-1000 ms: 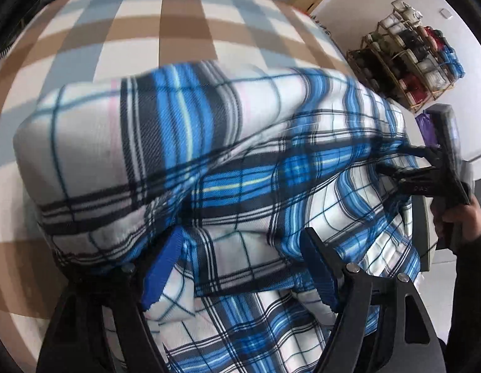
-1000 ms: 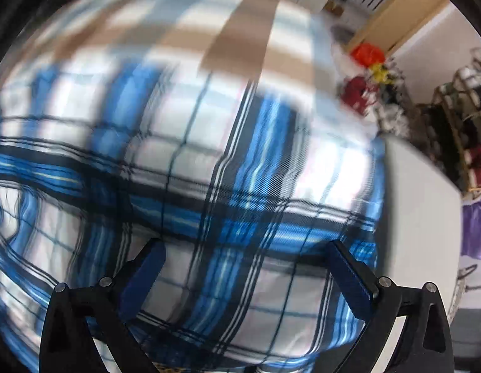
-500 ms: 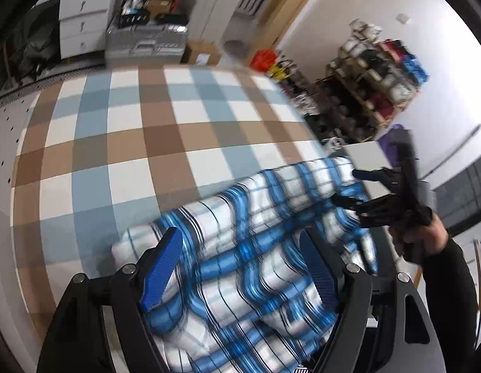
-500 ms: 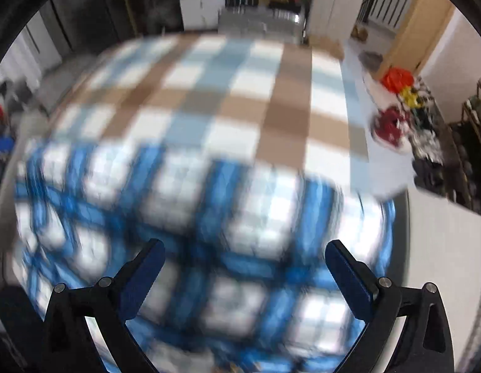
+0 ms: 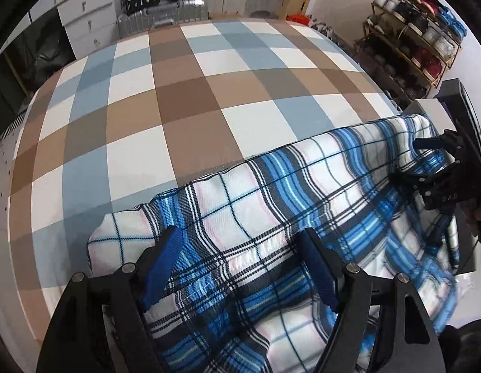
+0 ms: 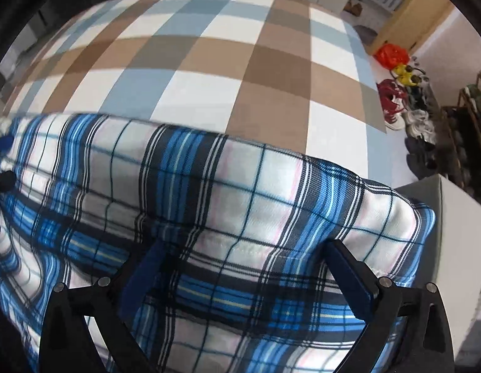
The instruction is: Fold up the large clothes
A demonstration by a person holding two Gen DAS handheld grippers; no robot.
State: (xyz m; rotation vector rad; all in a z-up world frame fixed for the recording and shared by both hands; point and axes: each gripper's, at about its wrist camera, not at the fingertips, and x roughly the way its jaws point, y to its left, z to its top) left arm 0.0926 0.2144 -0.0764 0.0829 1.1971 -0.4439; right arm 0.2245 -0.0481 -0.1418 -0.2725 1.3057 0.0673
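Legible writing is limited to pale letters "DA" on the black body of the right tool [image 5: 427,158], seen only in the left wrist view; the rest of the marking is unreadable.

The left wrist view also shows a wooden rack of shoes [image 5: 417,31] far ahead and right of the tool, and a white chest of drawers [image 5: 85,15] far ahead and left. The right wrist view alone shows an orange bag [image 6: 392,56] on the floor to the right.

The blue, white and black plaid fabric garment [image 5: 271,205] lies folded on the brown, blue and white checked worktop [image 5: 184,93], directly under both tools, its rounded fold edge just ahead of the fingertips.

The left tool [image 5: 240,264] is released, its blue pads standing wide over the cloth. The right tool is likewise released, with plaid between its fingers but not pinched.
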